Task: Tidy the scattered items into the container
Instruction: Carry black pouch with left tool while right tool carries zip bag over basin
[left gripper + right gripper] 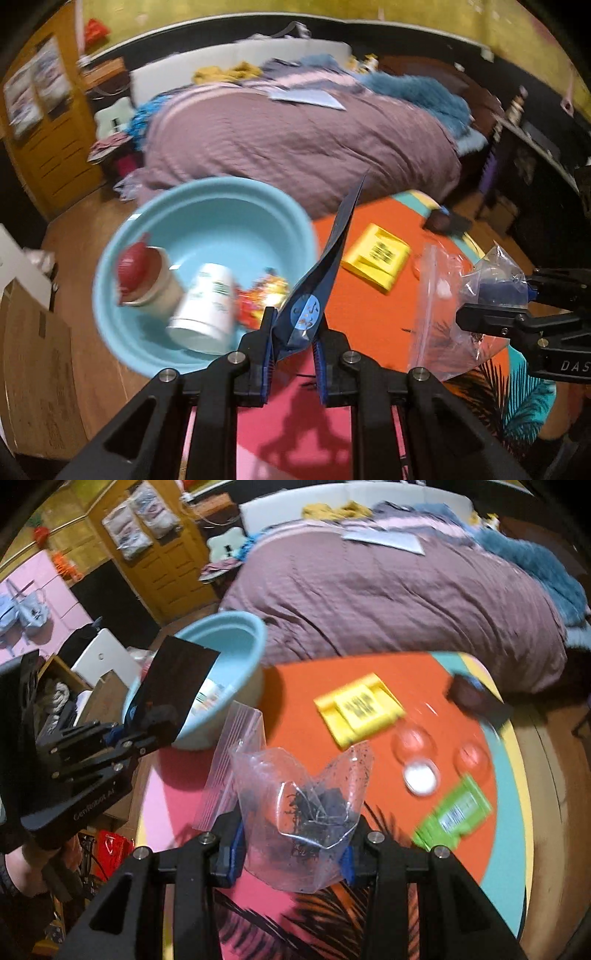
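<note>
Two sets of fingers are both pinching something beside the blue basin [207, 218]: the left gripper [295, 350] nips a dark flat packet [325, 273] just at its rim, the right gripper [293, 853] clamps a crumpled clear bag [303, 805] over the table [295, 686].

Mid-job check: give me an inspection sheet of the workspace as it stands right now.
Surface: round orange table, pink, teal and yellow patches.
Job's things: blue basin holds a red-lidded jar, a white tub and a snack packet. Still on the table: yellow packet, green packet, white lid, zip bag.
Clutter: dark item at far edge, blurred.
Grippers: left claw shut on a dark pouch; right claw shut on a clear bag of dark bits.
Cables: nothing seen.
Surroundings: bed, wooden door, cardboard box.
</note>
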Available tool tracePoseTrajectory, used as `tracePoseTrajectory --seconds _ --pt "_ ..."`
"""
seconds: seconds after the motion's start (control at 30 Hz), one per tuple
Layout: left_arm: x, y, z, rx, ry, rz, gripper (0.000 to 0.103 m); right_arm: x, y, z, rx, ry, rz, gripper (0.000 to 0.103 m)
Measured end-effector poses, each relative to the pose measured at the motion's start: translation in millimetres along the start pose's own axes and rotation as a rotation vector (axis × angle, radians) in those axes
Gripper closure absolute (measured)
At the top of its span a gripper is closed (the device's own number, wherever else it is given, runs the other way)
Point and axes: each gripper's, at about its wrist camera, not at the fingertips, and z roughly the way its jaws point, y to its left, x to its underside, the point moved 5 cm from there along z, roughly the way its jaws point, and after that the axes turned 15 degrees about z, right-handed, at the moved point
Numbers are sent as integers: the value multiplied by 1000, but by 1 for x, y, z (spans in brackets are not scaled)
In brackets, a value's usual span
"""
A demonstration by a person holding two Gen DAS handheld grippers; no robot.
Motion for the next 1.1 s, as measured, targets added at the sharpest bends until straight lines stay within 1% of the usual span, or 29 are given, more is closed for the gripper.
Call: tracePoseTrajectory --seconds 0.1,0.27,0.5,0.67,0.83,1.1 --pt "0 27 -12 -33 -25 -37 84 -16 32 2 -13 -20 -40 61" --pt "-2 70 -28 -85 -60 -87 84 -44 78 6 -39 -60 -72 60" --pt "-3 111 -34 -134 -84 -127 84 -81 135 18 -66 -115 -104 61" --pt "-7 130 -29 -147 -86 -131 84 -95 156 38 -61 -122 -106 60" --pt "-13 141 -27 -149 -95 -120 84 -106 168 53 -46 -123 -114 60" --pt "-28 156 -20 -145 -101 -105 84 -130 184 63 -10 -152 -117 60"
